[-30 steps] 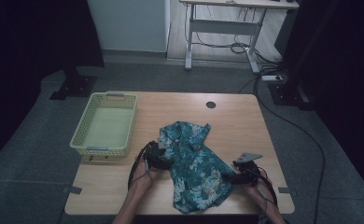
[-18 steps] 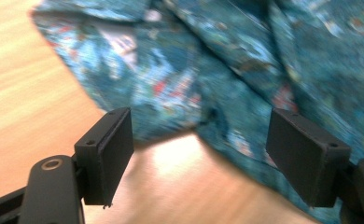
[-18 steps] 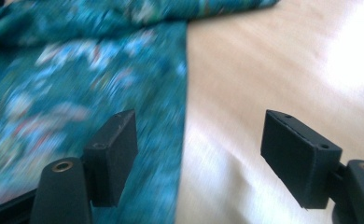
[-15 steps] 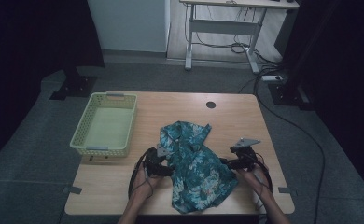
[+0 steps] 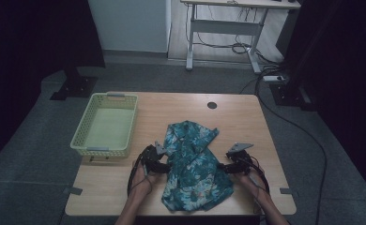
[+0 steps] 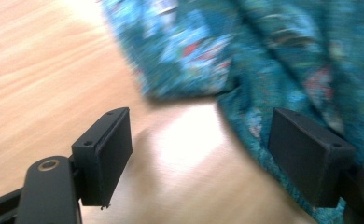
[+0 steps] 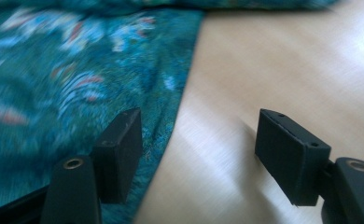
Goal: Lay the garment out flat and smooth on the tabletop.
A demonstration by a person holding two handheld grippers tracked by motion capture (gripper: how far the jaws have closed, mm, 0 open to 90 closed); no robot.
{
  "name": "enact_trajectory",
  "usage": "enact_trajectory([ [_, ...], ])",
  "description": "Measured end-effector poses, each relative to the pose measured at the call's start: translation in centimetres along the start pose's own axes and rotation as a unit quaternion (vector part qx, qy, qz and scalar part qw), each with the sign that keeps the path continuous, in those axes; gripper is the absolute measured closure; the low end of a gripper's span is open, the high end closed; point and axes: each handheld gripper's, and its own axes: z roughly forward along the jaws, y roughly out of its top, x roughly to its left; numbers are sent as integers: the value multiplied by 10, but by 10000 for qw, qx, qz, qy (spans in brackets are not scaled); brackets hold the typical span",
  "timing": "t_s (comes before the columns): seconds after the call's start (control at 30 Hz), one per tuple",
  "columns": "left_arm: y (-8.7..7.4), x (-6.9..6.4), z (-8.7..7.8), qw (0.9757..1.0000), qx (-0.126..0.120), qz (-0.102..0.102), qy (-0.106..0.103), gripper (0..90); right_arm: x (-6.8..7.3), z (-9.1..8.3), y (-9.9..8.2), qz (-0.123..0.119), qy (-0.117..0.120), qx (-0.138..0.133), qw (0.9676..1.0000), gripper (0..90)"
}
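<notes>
Now both tongs have edged farther up the teal floral shirt [image 5: 195,168] crumpled mid-table, left tongs [image 5: 164,167] wide, right tongs [image 5: 221,166] wide though just narrowing with the hem between, while the yellow basket [image 5: 88,149] far left holds nothing

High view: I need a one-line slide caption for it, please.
Two handheld grippers, left and right, flank a crumpled teal floral shirt on a wooden table, beside a basket.

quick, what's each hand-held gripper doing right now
left hand-held gripper: open, holding nothing, at the teal floral shirt's edge
right hand-held gripper: open, jaws just been closing, straddling the shirt's edge
</notes>
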Motion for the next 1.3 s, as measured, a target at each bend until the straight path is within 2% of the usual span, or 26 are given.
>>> enact_trajectory([
  [0.07, 2, 2, 1, 10000, 29, 23, -63, 219, 4, -2, -1, -12, 52, 58, 10000, 313],
  [0.13, 3, 1, 2, 9999, 23, 88, -72, 232, 3, -3, 0, -16, 93, 125, 9999, 319],
  [0.2, 2, 3, 2, 9999, 7, 64, -144, 232, 1, -3, 4, 33, 144, 156, 9998, 325],
  [0.3, -1, 9, 4, 9992, -81, -138, -369, 230, 1, -3, 14, 70, 294, -91, 9995, 307],
  [0.33, -4, 10, 5, 9991, -169, -132, -371, 220, 2, -3, 17, 67, 355, -141, 9992, 297],
  [0.37, -8, 12, 5, 9986, -335, -97, -405, 201, 4, 0, 26, 70, 556, -245, 9981, 261],
  [0.4, -8, 12, 5, 9986, -335, -97, -405, 199, 4, 0, 26, 70, 556, -245, 9981, 261],
  [0.43, -11, 12, 6, 9982, -430, -100, -414, 196, 9, 4, 35, -43, 701, -316, 9970, 232],
  [0.5, -11, 12, 5, 9982, -430, -105, -404, 195, 15, 8, 43, -185, 809, -333, 9960, 208],
  [0.63, -11, 12, 5, 9982, -431, -110, -403, 195, 32, 20, 60, -469, 1114, -455, 9916, 207],
  [0.73, -11, 11, 5, 9982, -439, -132, -386, 196, 42, 31, 70, -655, 1231, -483, 9890, 239],
  [0.83, -11, 11, 5, 9982, -438, -140, -378, 196, 48, 44, 80, -717, 1249, -439, 9886, 287],
  [0.93, -11, 11, 5, 9982, -434, -137, -379, 196, 53, 57, 85, -880, 1204, -269, 9884, 346],
  [1.0, -11, 11, 5, 9983, -433, -139, -377, 197, 55, 65, 85, -1037, 1152, -81, 9879, 436],
  [1.07, -11, 11, 5, 9982, -438, -149, -375, 199, 57, 70, 82, -1313, 1057, 51, 9857, 541],
  [1.1, -11, 11, 5, 9982, -436, -147, -376, 199, 58, 69, 80, -1343, 1072, -3, 9851, 633],
  [1.2, -11, 11, 5, 9982, -436, -149, -374, 199, 57, 62, 77, -1456, 983, 8, 9845, 791],
  [1.3, -11, 11, 5, 9983, -432, -149, -366, 202, 52, 50, 73, -1434, 939, -32, 9852, 843],
])
